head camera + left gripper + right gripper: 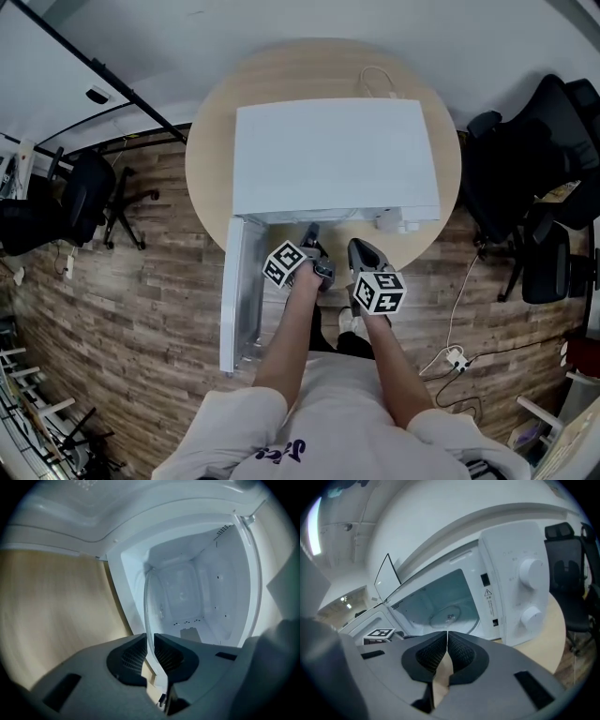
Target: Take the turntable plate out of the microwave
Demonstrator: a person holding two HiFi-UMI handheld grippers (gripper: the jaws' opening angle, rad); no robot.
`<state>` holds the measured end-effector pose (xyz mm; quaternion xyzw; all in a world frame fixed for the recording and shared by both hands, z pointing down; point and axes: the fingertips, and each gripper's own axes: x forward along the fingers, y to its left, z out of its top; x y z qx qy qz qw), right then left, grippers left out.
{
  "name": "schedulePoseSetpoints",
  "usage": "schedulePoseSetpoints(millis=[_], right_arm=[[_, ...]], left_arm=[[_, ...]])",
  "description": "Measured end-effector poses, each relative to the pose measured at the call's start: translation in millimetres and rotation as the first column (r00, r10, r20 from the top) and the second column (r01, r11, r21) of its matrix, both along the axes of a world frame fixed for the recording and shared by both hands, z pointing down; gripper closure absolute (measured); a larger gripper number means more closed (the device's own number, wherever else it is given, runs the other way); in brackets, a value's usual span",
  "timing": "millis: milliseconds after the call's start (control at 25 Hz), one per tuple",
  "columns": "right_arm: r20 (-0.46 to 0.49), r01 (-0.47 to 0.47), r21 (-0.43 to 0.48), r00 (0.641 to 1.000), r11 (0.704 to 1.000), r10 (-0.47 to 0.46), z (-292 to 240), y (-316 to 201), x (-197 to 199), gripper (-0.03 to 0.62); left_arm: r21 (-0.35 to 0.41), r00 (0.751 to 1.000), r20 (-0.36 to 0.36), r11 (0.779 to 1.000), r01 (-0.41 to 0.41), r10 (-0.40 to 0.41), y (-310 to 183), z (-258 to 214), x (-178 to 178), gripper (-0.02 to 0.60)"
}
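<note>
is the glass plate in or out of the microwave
In: the glass plate lies inside the open microwave, rim gripped by the left claw.

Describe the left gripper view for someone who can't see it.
The left gripper grips the rim of a clear glass turntable plate, seen edge-on between its dark jaws. Behind lies the white inside of the open microwave, with the tan table at left.

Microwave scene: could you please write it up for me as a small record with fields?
microwave: on round wooden table, door swung open
turntable plate: inside the cavity, not yet out
left tool: shut on the plate's rim
right tool: shut, empty, outside the opening
</note>
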<state>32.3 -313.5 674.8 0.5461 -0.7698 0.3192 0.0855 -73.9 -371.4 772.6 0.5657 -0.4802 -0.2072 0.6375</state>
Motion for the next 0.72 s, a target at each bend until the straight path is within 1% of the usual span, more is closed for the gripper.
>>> schedulePoseSetpoints(millis=[80,120,240,360,440,520,560,600,640,720], right_arm=[[0.075,-0.033,-0.033,0.997,0.999,0.035,7.8,2.4,3.6,0.574],[0.117,-0.047,-0.050,0.992,0.998,0.053,11.8,3.6,4.7,0.574],[0.259,-0.066,-0.117,0.961,0.991,0.095,26.4,7.1,3.5,0.574],[0.417,-0.081,-0.193,0.895,0.978,0.157,40.8,11.8,1.9,0.574],[0.487,-0.089,-0.224,0.852,0.971,0.191,48.4,15.2,2.1,0.572],[0.535,-0.091,-0.239,0.818,0.967,0.210,56.4,17.0,2.2,0.571],[0.556,-0.089,-0.244,0.803,0.966,0.215,60.9,17.2,1.5,0.547],[0.575,-0.084,-0.248,0.789,0.965,0.216,65.3,17.4,0.3,0.440],[0.592,-0.076,-0.248,0.777,0.966,0.213,69.2,17.5,-1.4,0.384],[0.629,-0.062,-0.240,0.750,0.969,0.204,73.9,17.1,-5.9,0.378]], left_arm=[[0.003,1.000,-0.012,1.000,0.005,-0.005,3.5,-5.1,0.0,0.526],[-0.007,1.000,-0.025,1.000,0.011,-0.011,6.7,-5.5,-0.7,0.529],[-0.042,0.995,-0.088,0.998,0.038,-0.042,20.5,-0.5,-5.0,0.537],[-0.041,0.990,-0.131,0.998,0.044,-0.049,36.2,0.6,-7.5,0.541],[-0.039,0.989,-0.141,0.998,0.039,-0.044,46.1,0.7,-8.6,0.543],[-0.038,0.989,-0.144,0.999,0.034,-0.039,54.8,0.0,-9.5,0.543],[-0.038,0.989,-0.144,0.999,0.031,-0.036,59.3,-0.2,-9.6,0.543],[-0.041,0.989,-0.145,0.999,0.028,-0.034,64.4,0.0,-9.4,0.543],[-0.044,0.989,-0.146,0.999,0.025,-0.031,69.7,0.5,-8.9,0.543],[-0.050,0.988,-0.152,0.999,0.018,-0.025,80.1,1.3,-7.9,0.543]])
